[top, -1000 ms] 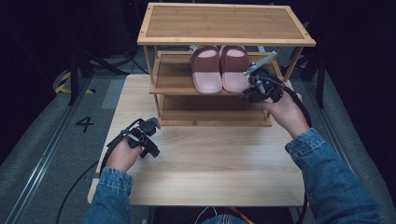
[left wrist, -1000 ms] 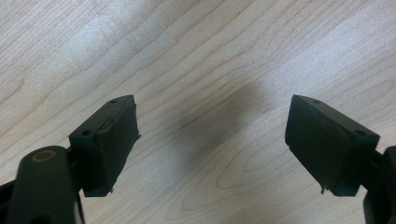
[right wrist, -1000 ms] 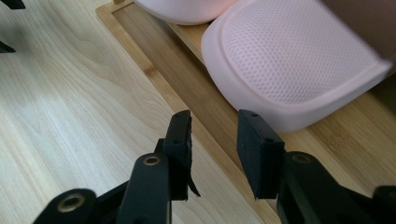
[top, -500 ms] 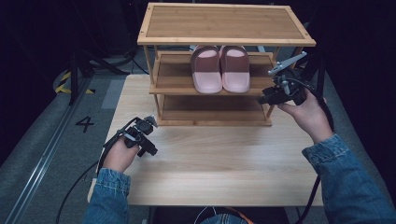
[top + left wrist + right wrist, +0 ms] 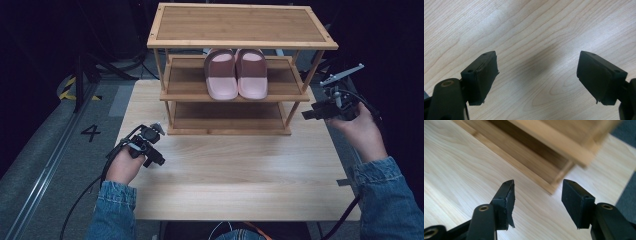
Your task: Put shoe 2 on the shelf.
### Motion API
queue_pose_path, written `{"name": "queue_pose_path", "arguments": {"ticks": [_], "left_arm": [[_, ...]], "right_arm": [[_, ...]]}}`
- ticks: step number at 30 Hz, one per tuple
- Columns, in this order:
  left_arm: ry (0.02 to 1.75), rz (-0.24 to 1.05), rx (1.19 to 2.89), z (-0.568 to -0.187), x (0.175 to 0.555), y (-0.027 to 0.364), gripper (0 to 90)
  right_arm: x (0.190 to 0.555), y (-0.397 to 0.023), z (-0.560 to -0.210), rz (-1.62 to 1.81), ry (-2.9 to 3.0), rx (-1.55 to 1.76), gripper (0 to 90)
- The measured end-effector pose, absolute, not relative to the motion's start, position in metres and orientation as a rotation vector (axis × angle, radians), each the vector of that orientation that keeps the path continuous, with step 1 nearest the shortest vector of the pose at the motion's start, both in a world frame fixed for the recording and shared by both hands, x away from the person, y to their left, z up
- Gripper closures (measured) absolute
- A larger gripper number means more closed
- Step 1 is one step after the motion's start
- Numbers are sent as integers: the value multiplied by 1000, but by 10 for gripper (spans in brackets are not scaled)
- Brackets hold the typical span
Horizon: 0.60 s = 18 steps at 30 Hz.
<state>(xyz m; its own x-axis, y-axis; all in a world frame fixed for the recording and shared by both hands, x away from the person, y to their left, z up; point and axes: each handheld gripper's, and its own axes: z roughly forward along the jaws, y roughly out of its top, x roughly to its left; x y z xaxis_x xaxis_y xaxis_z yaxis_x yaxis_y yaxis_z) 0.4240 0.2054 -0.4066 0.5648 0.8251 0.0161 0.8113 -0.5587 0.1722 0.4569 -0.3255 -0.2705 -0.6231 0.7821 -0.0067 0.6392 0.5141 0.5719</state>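
Note:
A pair of pink slippers [image 5: 237, 72] stands side by side on the middle shelf of a wooden shoe rack [image 5: 240, 27]. My right gripper [image 5: 309, 114] hovers off the rack's right end, near the table's right edge. Its jaws have just been opening and stand open with nothing between them [image 5: 537, 203], over bare table by the rack's lower corner [image 5: 554, 187]. My left gripper [image 5: 156, 161] rests low over the table at the front left. In the left gripper view it [image 5: 537, 80] is wide open above plain wood.
The light wooden table [image 5: 240, 175] carries the rack at its back half. Dark floor with a painted number 4 [image 5: 91, 132] and yellow-black tape [image 5: 67, 87] lies to the left. Cables trail from both grippers off the table's front.
My right gripper has drawn back from the slippers on the middle shelf and moved right, past the rack's end, opening as it went. The slippers stay on the shelf. The left hand has barely moved.

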Motion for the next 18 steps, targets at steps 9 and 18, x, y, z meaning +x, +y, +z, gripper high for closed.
{"name": "queue_pose_path", "arguments": {"ticks": [9,18], "left_arm": [[1412,157,2654,-407,425,211,175],[1438,160,2637,-409,425,216,175]], "right_arm": [[460,-356,-312,650,2506,1375,415],[445,-373,-355,795,2485,1361,410]]}}
